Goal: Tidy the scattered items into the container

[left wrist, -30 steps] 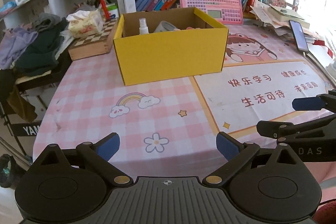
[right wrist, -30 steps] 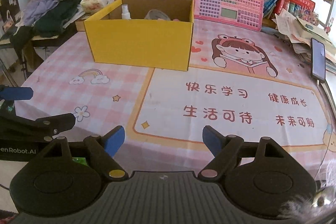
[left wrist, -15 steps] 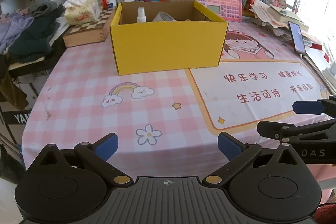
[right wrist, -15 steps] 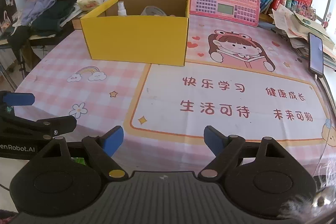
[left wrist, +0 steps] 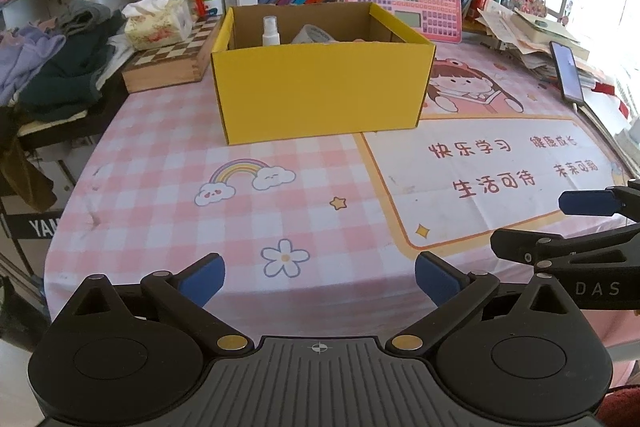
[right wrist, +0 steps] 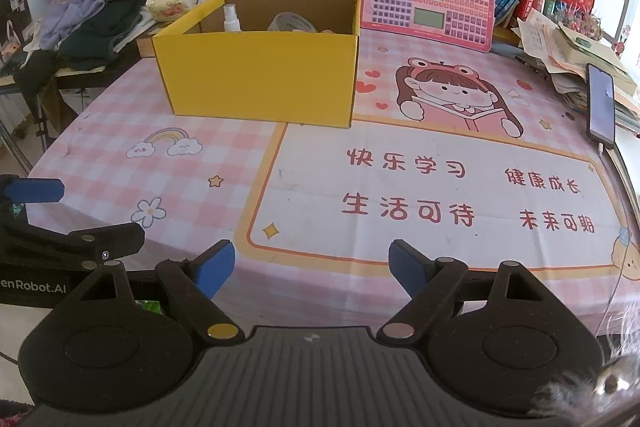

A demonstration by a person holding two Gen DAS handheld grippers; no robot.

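While both claws hang over the near edge of the desk (left wrist: 160, 187), nothing lies between their blue pads. At far left a heap of clothes (left wrist: 60, 67) sits by a chessboard box (left wrist: 168, 63). The left claw (left wrist: 318, 277) is released and empty. Farther back, the yellow box (left wrist: 320, 91) stands on the pink checked cloth, holding a small spray bottle (left wrist: 270, 31) and a tape roll (right wrist: 292, 23). The right claw (right wrist: 312, 269) is likewise released, grasping nothing. A phone (right wrist: 600, 105) lies at far right.
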